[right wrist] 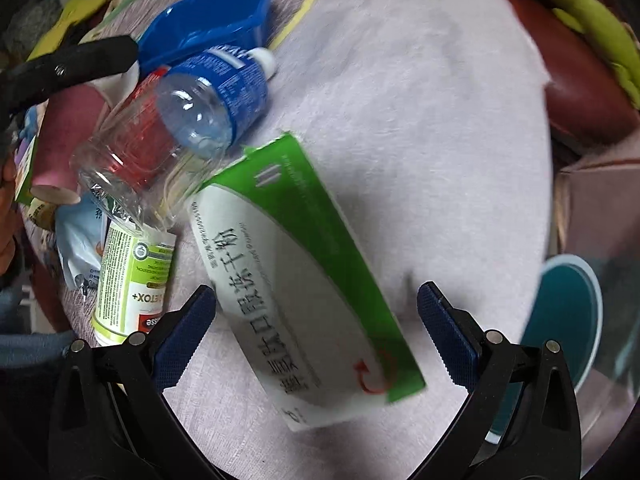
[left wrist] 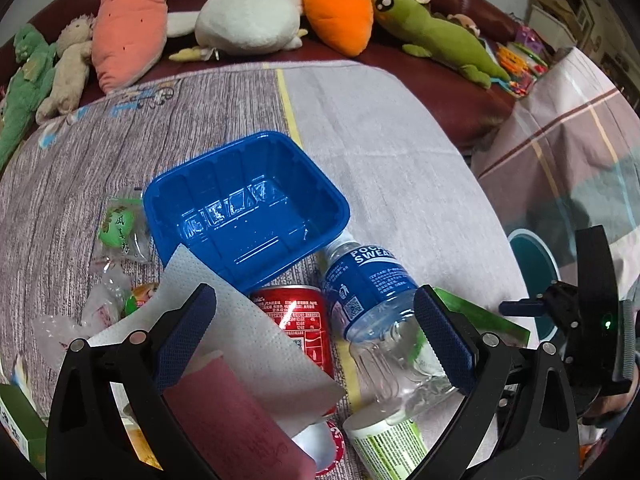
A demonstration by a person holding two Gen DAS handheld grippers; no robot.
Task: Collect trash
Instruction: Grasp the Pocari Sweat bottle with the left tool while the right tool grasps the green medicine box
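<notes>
Trash lies piled on a cloth-covered table [left wrist: 380, 140]. My left gripper [left wrist: 316, 340] is open above a white paper towel [left wrist: 248, 332], a red can [left wrist: 300, 316] and a pink paper cup [left wrist: 236, 420]. A clear Pocari Sweat bottle [left wrist: 372, 300] lies by its right finger, with its cap against a blue plastic tray [left wrist: 248, 208]. My right gripper [right wrist: 316, 336] is also open, and a flat green-and-white box [right wrist: 304, 280] lies on the table between its fingers without touching them. The bottle [right wrist: 192, 120] and a green-labelled canister [right wrist: 132, 280] lie to its left.
A teal bin [right wrist: 568, 328] stands off the table's right edge. Small snack wrappers [left wrist: 120, 228] lie left of the tray. Plush toys [left wrist: 248, 12] line a dark red sofa behind the table. The other gripper [left wrist: 580, 312] shows at the right of the left wrist view.
</notes>
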